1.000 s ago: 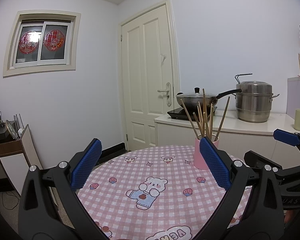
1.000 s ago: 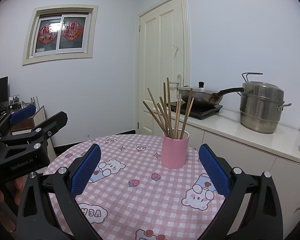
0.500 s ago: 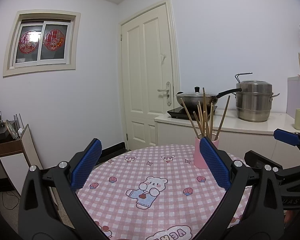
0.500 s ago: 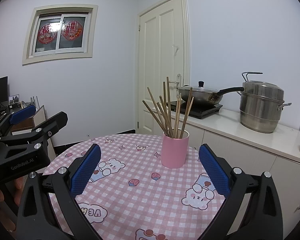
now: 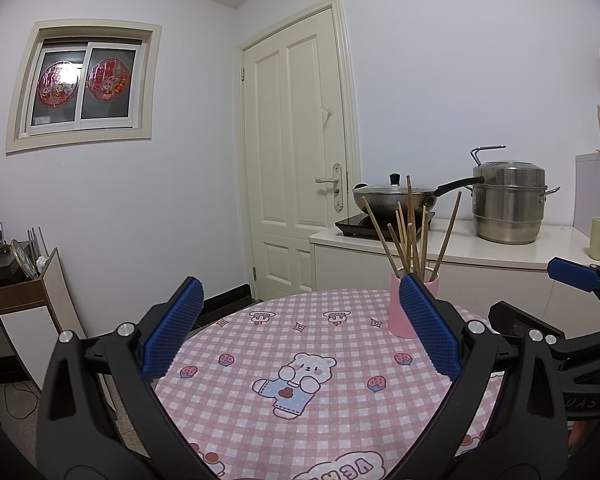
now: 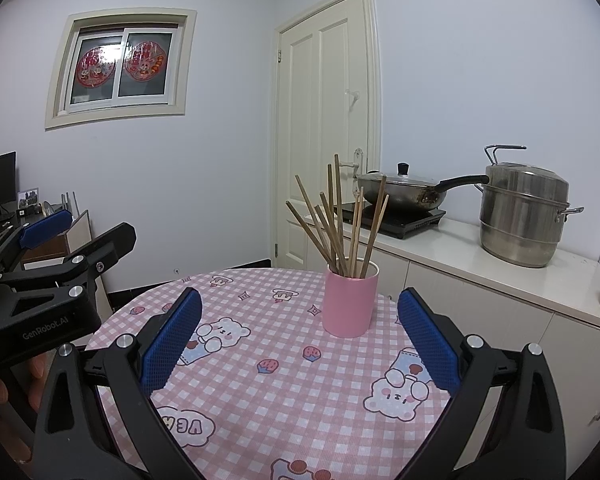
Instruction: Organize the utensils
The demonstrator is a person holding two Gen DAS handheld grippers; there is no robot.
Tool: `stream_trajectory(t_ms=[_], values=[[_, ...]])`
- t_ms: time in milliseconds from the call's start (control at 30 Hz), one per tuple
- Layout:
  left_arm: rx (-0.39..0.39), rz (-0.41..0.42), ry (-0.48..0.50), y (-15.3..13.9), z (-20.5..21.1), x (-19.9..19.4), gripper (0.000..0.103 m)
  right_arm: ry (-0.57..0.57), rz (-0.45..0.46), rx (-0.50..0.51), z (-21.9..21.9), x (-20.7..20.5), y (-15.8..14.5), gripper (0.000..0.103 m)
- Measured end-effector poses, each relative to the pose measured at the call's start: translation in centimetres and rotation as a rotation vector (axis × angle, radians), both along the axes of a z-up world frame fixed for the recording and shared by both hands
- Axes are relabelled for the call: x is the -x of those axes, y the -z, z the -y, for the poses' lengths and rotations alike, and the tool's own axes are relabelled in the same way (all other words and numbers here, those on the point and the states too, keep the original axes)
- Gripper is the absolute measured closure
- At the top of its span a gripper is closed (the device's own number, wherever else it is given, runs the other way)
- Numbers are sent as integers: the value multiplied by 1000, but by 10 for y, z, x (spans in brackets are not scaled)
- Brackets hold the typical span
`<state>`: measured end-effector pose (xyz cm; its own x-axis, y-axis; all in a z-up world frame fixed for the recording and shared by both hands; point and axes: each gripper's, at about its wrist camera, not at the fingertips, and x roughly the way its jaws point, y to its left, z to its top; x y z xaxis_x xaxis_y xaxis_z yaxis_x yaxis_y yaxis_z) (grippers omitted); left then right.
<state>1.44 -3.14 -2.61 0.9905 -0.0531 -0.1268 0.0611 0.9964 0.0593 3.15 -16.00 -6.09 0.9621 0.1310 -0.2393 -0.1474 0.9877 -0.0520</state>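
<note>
A pink cup [image 6: 350, 301] stands upright on the far right part of the round table [image 6: 260, 400], which has a pink checked cloth. Several wooden chopsticks [image 6: 336, 224] stand fanned out in it. The cup also shows in the left wrist view [image 5: 400, 312], partly behind my right finger pad. My left gripper [image 5: 300, 320] is open and empty, held above the table's near side. My right gripper [image 6: 300, 324] is open and empty, with the cup just beyond its gap. Each gripper shows at the edge of the other's view.
Behind the table a white counter [image 6: 480, 256] carries a wok [image 6: 404, 194] on a hob and a steel steamer pot [image 6: 524, 212]. A closed door [image 6: 324, 128] is behind. A low shelf [image 5: 24, 292] stands at the left.
</note>
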Motion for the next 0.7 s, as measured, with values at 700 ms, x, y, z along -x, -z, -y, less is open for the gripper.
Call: stream_trajectory(t_ms=[700], values=[[-1,-110,1,25,-2,-38,7,-5,-78,10,3,-41,17,8]])
